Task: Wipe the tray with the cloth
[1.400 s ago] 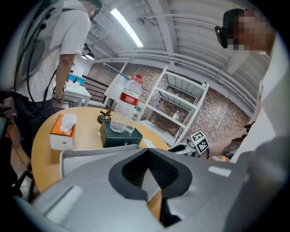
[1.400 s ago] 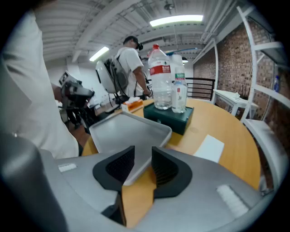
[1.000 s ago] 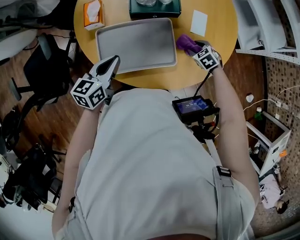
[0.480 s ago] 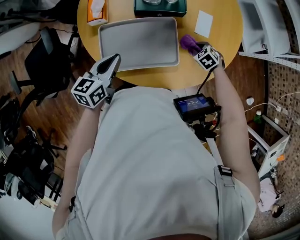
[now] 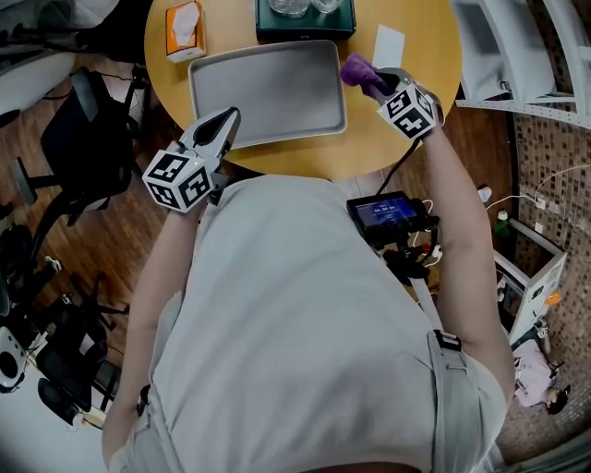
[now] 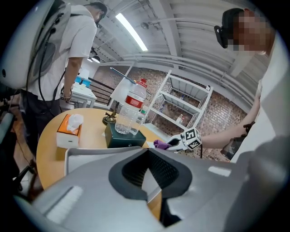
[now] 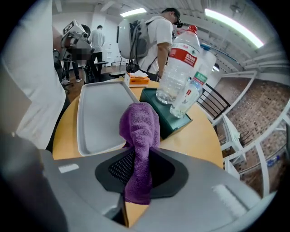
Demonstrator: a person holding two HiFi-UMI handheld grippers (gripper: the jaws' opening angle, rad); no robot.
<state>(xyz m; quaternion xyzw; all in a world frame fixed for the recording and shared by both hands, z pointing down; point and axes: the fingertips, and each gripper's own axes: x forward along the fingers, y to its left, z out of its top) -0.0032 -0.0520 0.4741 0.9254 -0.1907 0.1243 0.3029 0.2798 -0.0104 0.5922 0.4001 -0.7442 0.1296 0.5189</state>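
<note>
- Purple cloth [image 5: 355, 72] is sticking out of the right gripper [image 5: 377, 85] in the upper right of the head view, just beside the right rim of the grey tray [image 5: 268, 88]. I cannot tell from here whether it is touching the round wooden table [image 5: 406, 125].
- In that same view the left gripper [image 5: 222, 125] is hovering at the tray's lower left corner. An orange tissue box [image 5: 185, 28], a green box [image 5: 305, 23] and a white card [image 5: 389, 46] are lying along the top of the frame.
- In the left gripper view, the left gripper [image 6: 146, 152] is showing its jaws drawn together with nothing between them. The tray [image 6: 90, 156] is lying right behind them. At centre right the right gripper [image 6: 174, 142] is carrying the cloth [image 6: 159, 144].
- In the right gripper view, the right gripper [image 7: 141, 156] is clamping the cloth [image 7: 140, 131]. Its jaws have just been closing, and the fabric is now running up between the pads at centre frame. The tray [image 7: 99, 113] is sitting to the left of the cloth. The green box [image 7: 167, 118] with two clear bottles [image 7: 181, 63] on it is standing to the right.
</note>
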